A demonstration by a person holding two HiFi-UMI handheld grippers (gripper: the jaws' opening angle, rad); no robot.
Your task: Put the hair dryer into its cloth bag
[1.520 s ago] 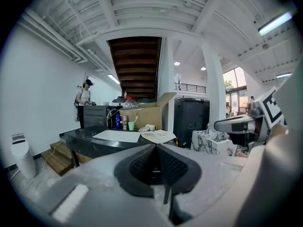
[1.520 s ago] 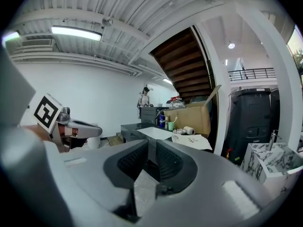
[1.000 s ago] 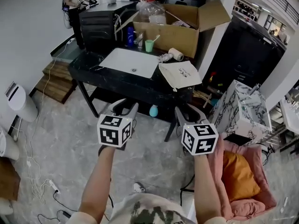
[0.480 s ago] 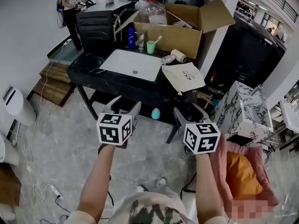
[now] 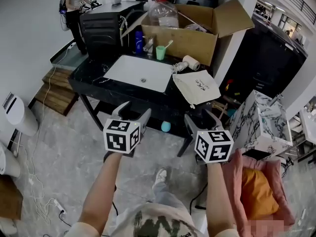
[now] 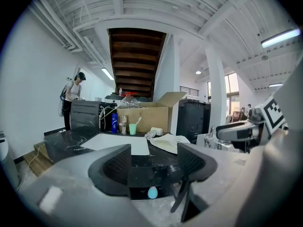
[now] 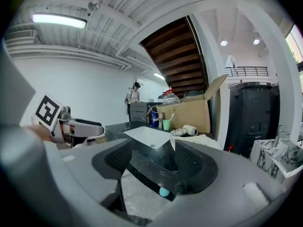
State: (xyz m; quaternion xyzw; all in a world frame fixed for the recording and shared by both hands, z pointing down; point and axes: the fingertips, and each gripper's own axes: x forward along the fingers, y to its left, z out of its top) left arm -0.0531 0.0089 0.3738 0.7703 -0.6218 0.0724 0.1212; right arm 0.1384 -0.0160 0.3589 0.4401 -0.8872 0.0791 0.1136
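Note:
The cream hair dryer lies on the black marble table, just behind the flat beige cloth bag that hangs over the table's right front edge. Both also show in the left gripper view, hair dryer and bag, and in the right gripper view, hair dryer and bag. My left gripper and right gripper hover side by side in front of the table, short of its edge. Their jaws have just been opening and stand open with nothing between them.
A white sink is set in the table. Behind it stand a blue bottle, a green cup and an open cardboard box. A marbled box and a pink chair are on the right. A person stands at the back.
Both grippers have moved forward toward the table, and their jaws have spread wider. The table, bag and hair dryer now sit lower and closer in the head view.

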